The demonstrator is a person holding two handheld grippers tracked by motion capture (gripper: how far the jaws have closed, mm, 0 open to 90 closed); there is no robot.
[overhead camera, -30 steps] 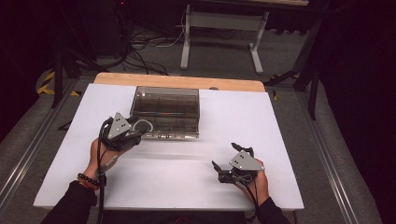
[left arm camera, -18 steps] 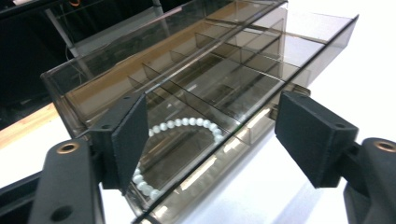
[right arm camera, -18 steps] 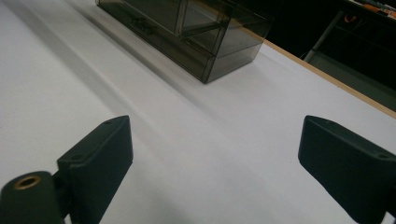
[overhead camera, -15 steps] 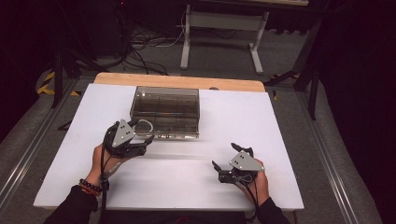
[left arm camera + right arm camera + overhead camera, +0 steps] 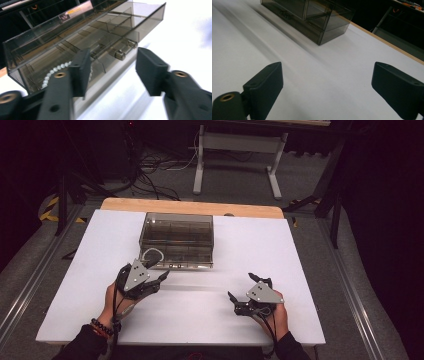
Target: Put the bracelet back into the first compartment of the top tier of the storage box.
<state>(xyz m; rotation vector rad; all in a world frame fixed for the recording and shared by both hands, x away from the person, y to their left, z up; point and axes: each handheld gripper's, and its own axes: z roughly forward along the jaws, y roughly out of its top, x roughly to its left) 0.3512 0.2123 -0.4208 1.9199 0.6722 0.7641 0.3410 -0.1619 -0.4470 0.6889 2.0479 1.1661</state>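
You are holding your left gripper (image 5: 161, 276) just in front of the smoky clear plastic box (image 5: 177, 240), its jaws half apart and gripping nothing; they have just been closing, with only air between the pads. In the left gripper view the jaws are framing the box's near bottom edge, where 2 small metal knobs (image 5: 123, 50) are sitting, and a string of white beads (image 5: 53, 71) is lying inside the box at its left end, behind the wall. Your right gripper (image 5: 239, 304) is resting well apart from the box, low over the table near its front right part, jaws spread wide and empty.

The box is standing toward the back middle of the white table (image 5: 300, 270), its back close to the wooden strip (image 5: 190, 207) that is running along the far edge. The white surface is lying bare between your 2 grippers and out to the right edge, giving open room on that side and along the front. Beyond the table the room is dark: grey floor, a tangle of cables (image 5: 150, 170) at the back left, and a white metal stand (image 5: 235, 150) behind. Grey rails (image 5: 30, 280) are running along both sides of the table.
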